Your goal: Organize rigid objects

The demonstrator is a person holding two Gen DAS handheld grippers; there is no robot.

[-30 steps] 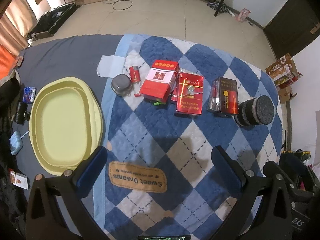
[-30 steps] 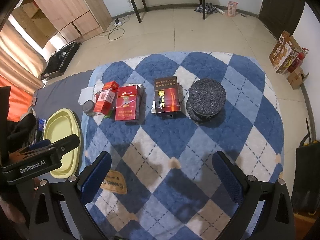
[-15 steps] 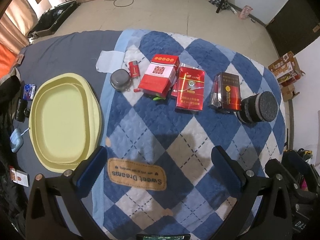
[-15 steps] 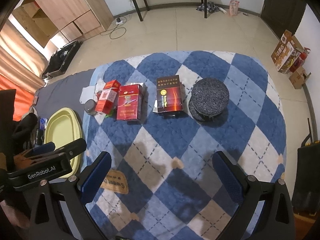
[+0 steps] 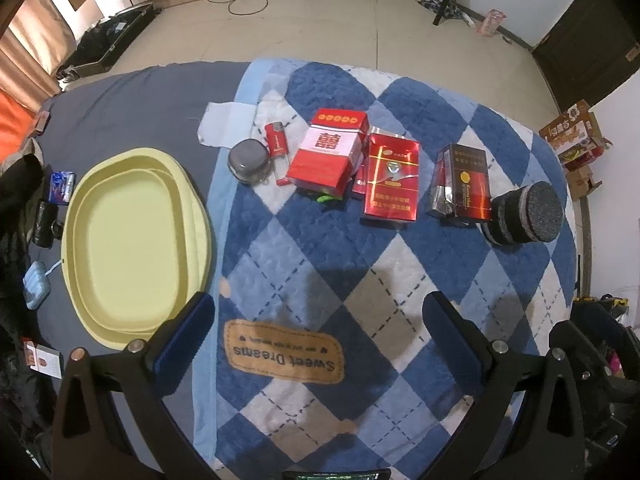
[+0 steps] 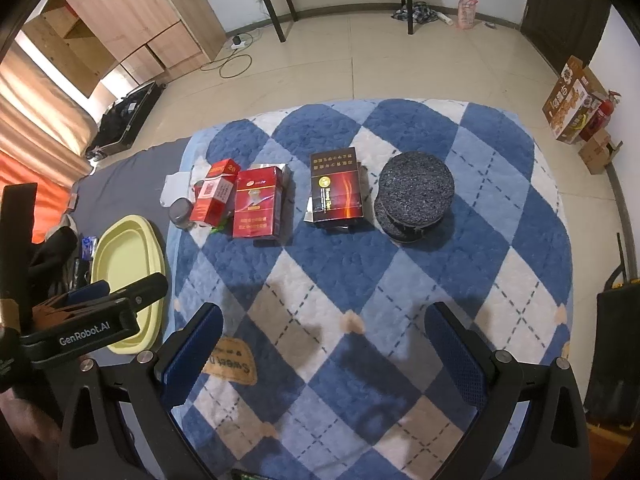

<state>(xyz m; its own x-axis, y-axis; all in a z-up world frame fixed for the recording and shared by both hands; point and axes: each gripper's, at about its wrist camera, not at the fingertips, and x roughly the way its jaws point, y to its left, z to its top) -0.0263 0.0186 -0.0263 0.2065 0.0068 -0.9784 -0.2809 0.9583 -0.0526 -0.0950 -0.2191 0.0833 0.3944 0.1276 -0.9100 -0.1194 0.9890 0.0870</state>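
On a blue checked blanket (image 5: pixel 312 256) lie a red-and-white box (image 5: pixel 330 154), a red box (image 5: pixel 392 180), a dark box (image 5: pixel 466 182), a stack of black round discs (image 5: pixel 524 216), a grey round tin (image 5: pixel 247 160) and a red lighter (image 5: pixel 277 140). A pale yellow tray (image 5: pixel 128 240) lies empty to the left. My left gripper (image 5: pixel 316 320) is open and empty, high above the blanket's near part. My right gripper (image 6: pixel 324 336) is open and empty too. The right wrist view shows the boxes (image 6: pixel 256 204) (image 6: pixel 336 190), the discs (image 6: pixel 416 196) and the tray (image 6: pixel 128 248).
A white cloth (image 5: pixel 222 124) lies by the tin. Small items (image 5: pixel 60 188) and a blue pouch (image 5: pixel 36 286) lie left of the tray. Beyond the bed are floor, a suitcase (image 6: pixel 120 128), table legs and cardboard boxes (image 6: pixel 576 100).
Both grippers have drawn back and risen slightly, so the objects sit a little farther off. Nothing on the blanket has moved.
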